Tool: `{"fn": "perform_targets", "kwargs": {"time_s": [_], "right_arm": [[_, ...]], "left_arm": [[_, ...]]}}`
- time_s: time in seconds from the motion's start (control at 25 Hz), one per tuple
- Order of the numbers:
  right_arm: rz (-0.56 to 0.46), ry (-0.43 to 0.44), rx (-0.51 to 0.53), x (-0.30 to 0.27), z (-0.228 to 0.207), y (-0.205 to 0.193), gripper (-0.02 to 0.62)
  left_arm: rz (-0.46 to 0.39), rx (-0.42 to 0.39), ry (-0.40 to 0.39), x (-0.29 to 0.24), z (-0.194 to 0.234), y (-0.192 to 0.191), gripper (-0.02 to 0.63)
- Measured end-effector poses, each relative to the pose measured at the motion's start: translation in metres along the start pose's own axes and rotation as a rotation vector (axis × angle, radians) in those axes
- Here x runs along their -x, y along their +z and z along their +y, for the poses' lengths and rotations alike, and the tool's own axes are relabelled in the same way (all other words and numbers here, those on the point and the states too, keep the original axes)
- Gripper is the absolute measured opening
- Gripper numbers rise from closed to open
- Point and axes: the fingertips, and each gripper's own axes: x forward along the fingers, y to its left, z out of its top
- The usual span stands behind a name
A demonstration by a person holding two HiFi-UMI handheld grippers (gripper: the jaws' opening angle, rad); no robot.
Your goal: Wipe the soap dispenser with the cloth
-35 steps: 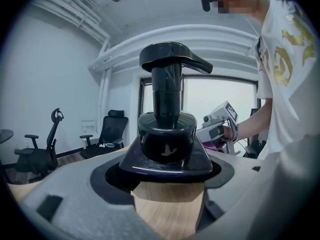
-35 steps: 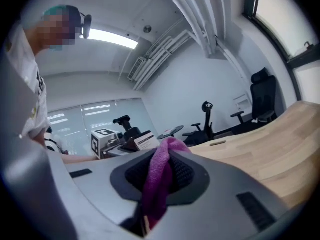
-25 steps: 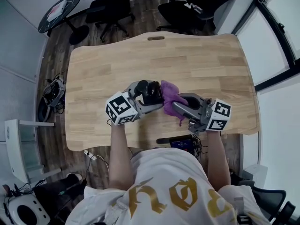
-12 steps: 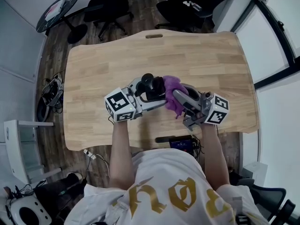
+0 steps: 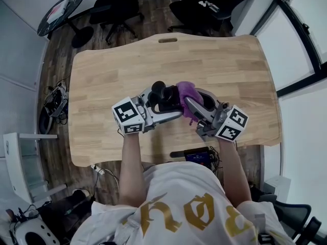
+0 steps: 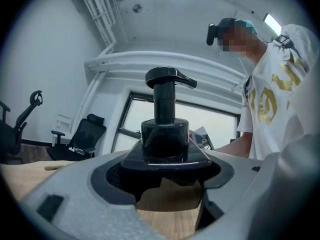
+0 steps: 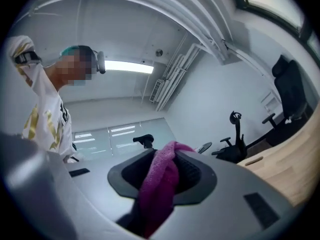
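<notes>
Left gripper (image 5: 164,105): grey moulded plastic with a marker cube on the near end. Its jaws are clenched on the soap dispenser (image 6: 165,131), gripping the lower body from both sides.

Soap dispenser: glossy black, with a squared shoulder, a round collar, a straight stem and a flat pump head with a short spout. It sits over the middle of the tabletop (image 5: 225,65), a little toward the near edge. I cannot tell whether its base touches the wood.

Cloth (image 5: 188,94): purple, soft nap, bunched into folds. It lies against the dispenser's right side, and a tail hangs down toward the near edge.

Right gripper (image 7: 162,176): same grey shell, with dark ribbed pads. It is clamped on the cloth, which rises between the jaws as a narrow pinched ridge. The dispenser's pump head shows just beyond the cloth in the right gripper view.

Tabletop: pale wood planks with rounded corners and a slot handle at the far edge. There is bare wood on all sides of the two grippers, widest toward the far edge and the left and right edges.

Beyond the far edge stand black office chairs (image 5: 118,8) and a small round table (image 5: 62,11).
</notes>
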Motion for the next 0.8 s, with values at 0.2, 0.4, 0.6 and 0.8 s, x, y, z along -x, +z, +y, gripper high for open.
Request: {"fn": "perform_targets", "kwargs": {"time_s": [0.2, 0.4, 0.6, 0.8], "right_arm": [[0.012, -0.013, -0.054, -0.009, -0.001, -0.002, 0.122], [0.087, 0.02, -0.033, -0.015, 0.008, -0.007, 0.064], [0.104, 0.094, -0.012, -0.015, 0.034, -0.001, 0.061], [0.09, 0.048, 0.03, -0.018, 0.026, 0.012, 0.061]], "left_arm": [[-0.018, 0.022, 0.004, 0.005, 0.004, 0.004, 0.359], [-0.009, 0.014, 0.02, 0.012, 0.005, 0.003, 0.359], [-0.043, 0.031, 0.008, 0.018, 0.0, 0.008, 0.359], [-0.003, -0.014, -0.01, 0.011, -0.009, 0.015, 0.359]]}}
